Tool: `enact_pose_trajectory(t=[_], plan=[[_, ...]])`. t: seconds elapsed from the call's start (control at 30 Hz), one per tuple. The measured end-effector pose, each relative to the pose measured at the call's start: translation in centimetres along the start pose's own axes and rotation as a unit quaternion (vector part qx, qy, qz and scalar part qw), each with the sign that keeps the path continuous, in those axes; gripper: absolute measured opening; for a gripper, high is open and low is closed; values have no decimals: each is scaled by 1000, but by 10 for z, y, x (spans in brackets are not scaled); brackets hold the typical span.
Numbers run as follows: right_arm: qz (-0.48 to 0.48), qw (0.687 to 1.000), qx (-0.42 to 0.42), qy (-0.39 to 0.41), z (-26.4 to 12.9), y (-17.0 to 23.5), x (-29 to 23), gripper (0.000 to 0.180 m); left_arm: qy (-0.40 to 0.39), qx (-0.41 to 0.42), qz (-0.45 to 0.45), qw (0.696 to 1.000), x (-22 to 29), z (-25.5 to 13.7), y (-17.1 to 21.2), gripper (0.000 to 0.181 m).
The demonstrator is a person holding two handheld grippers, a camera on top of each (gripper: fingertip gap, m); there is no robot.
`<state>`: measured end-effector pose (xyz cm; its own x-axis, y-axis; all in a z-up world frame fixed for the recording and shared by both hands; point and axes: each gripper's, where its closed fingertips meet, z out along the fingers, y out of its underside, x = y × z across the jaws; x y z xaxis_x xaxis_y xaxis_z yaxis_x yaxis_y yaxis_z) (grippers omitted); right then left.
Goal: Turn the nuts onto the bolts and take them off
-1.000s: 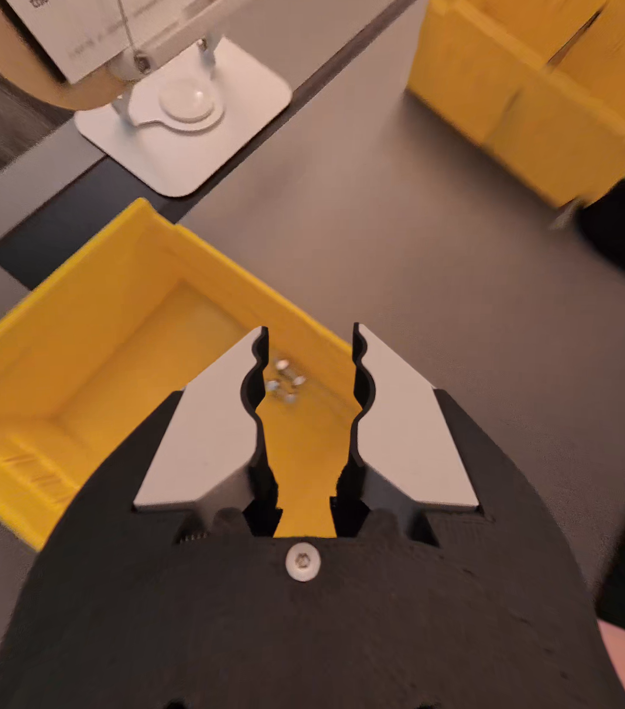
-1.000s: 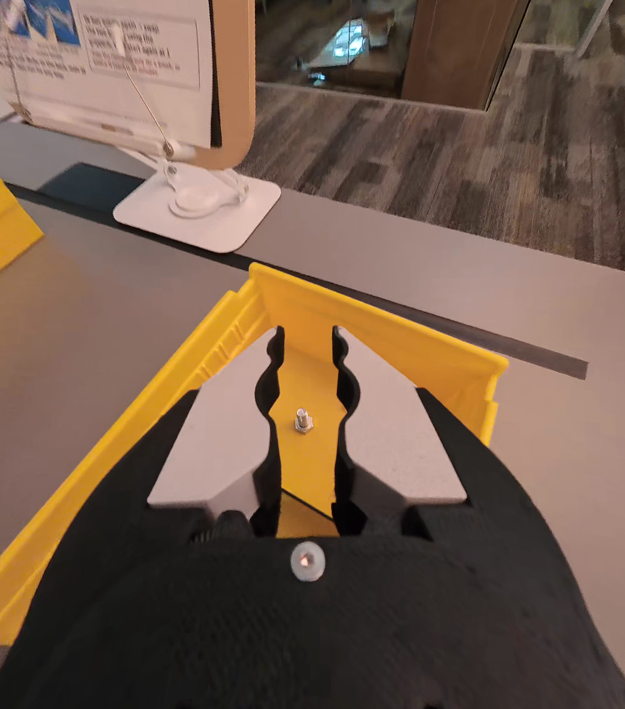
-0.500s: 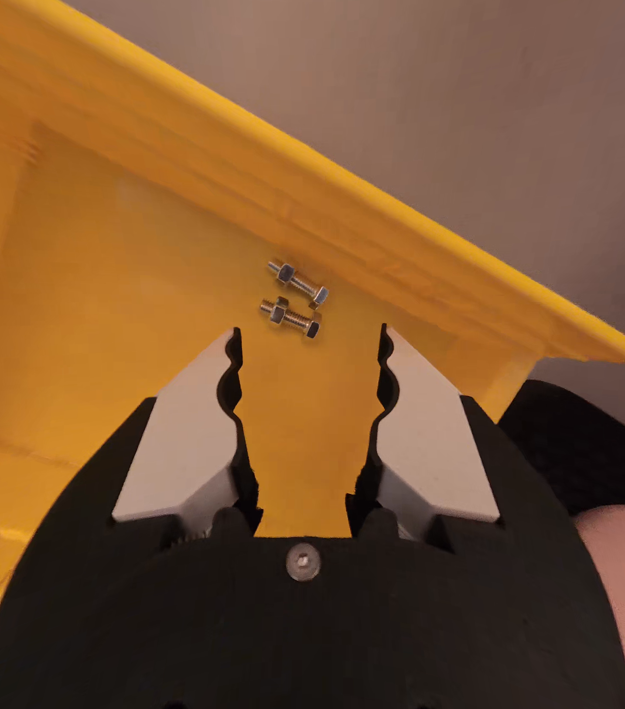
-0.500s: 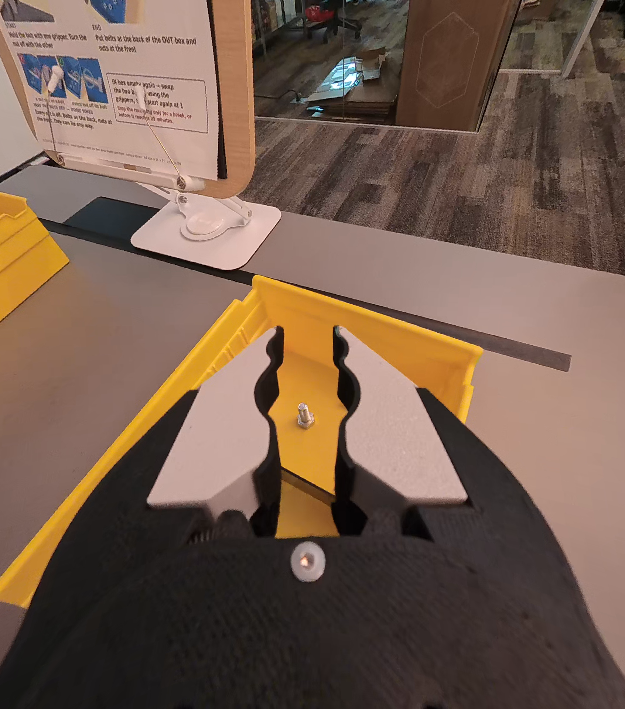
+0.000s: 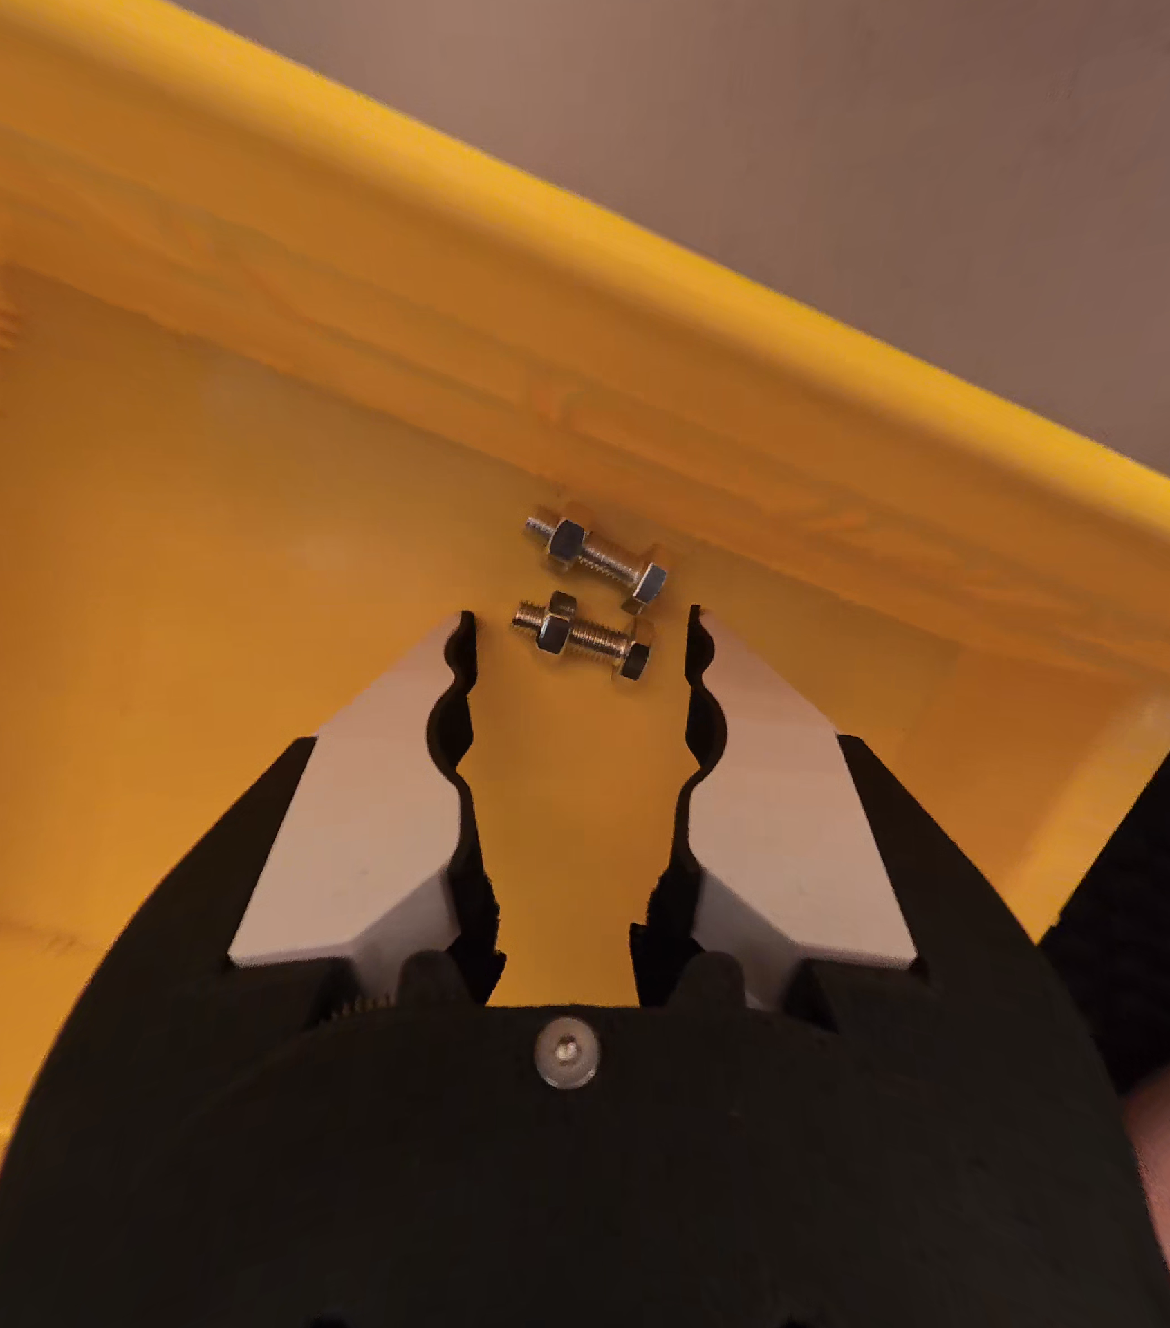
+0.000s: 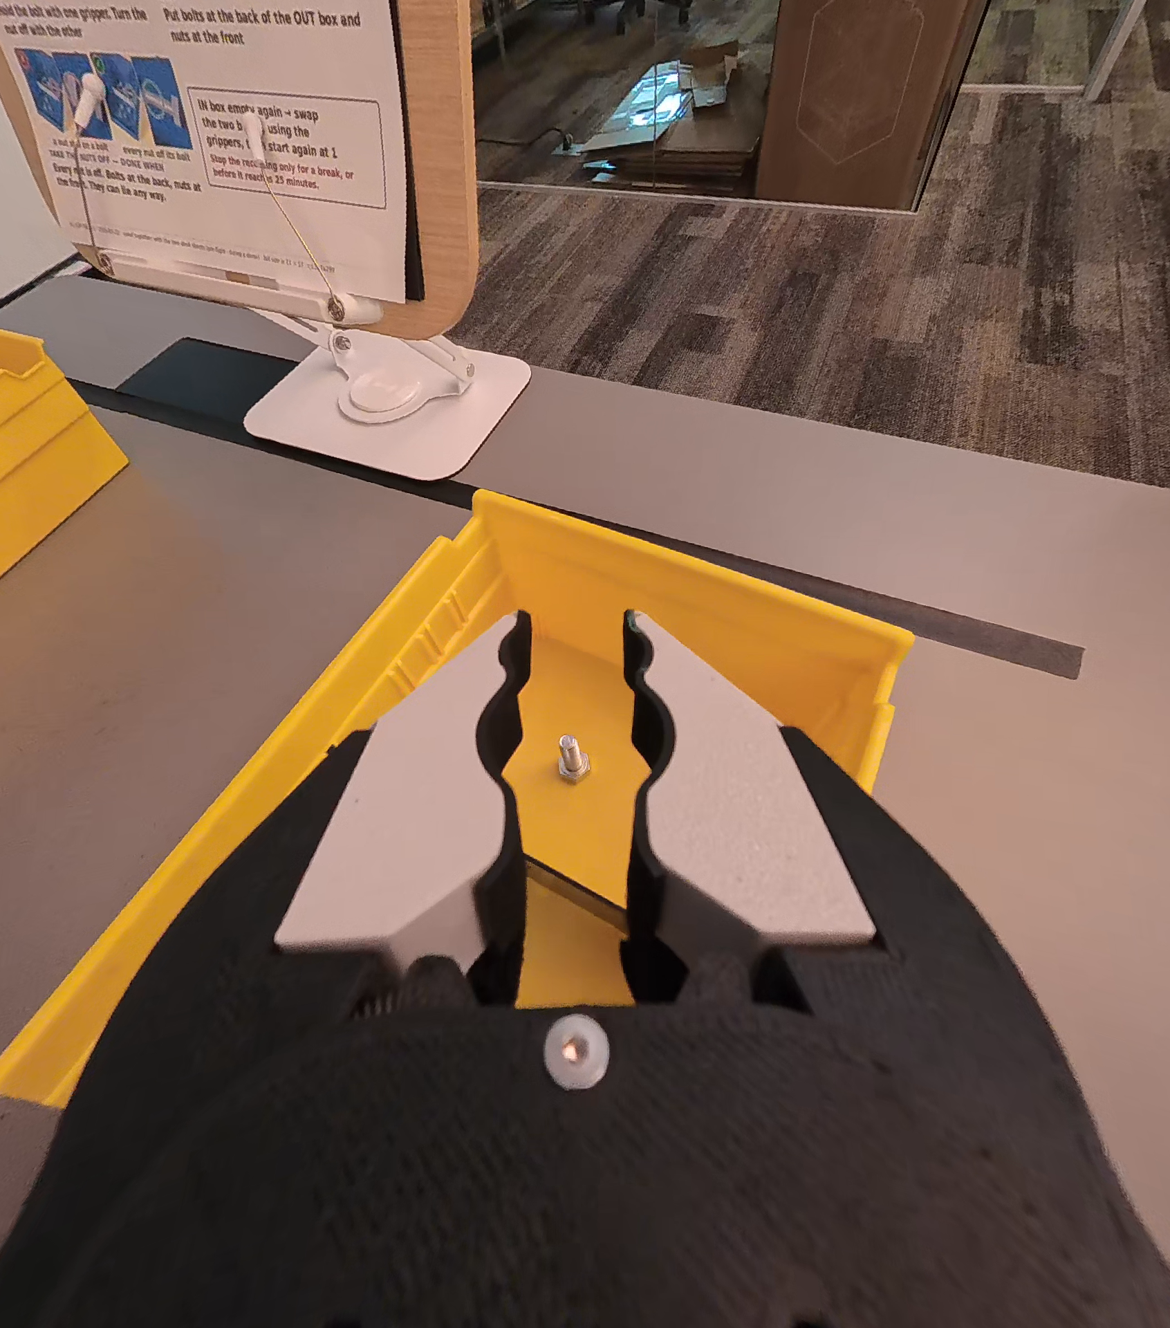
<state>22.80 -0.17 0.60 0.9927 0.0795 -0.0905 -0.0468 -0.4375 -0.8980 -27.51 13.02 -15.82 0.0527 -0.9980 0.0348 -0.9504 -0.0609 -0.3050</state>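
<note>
My left tongs (image 5: 576,618) stand apart and empty inside a yellow plastic bin (image 5: 639,287). Just past their tips lie two small steel hex bolts, each with a nut on its shank: the nearer bolt (image 5: 582,636) between the tips, the farther bolt (image 5: 596,553) beside the bin's side wall. I judge them light, stiff and slippery, apt to roll or skate on the smooth floor. I would take the nearer one across its bare thread between nut and head, leaving the nut free for turning. The wall close behind leaves little room to overshoot.

My right tongs (image 6: 575,618) are also apart and empty above a second yellow bin (image 6: 711,596) on the grey worktop (image 6: 208,647). A lone bolt (image 6: 571,758) stands upright on its head there, with open floor around it.
</note>
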Motion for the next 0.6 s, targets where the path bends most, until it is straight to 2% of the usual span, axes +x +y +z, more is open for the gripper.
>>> enact_pose_trajectory(t=[0.17,0.47,0.53,0.57,0.6], plan=[[-1,1000,-8,-5,2,3,-2,25,-11,15,8,1000,-4,1,-3,49],[-18,999,-36,-12,9,11,-10,25,-11,30,16,999,-6,1,-3,47],[-23,999,-38,-12,10,11,-11,25,-13,26,19,999,-5,1,-1,33],[-25,999,-38,-11,10,11,-11,25,-14,17,23,999,-5,0,2,17],[-25,999,-37,-12,10,11,-12,25,-15,11,23,1000,-6,-1,4,17]])
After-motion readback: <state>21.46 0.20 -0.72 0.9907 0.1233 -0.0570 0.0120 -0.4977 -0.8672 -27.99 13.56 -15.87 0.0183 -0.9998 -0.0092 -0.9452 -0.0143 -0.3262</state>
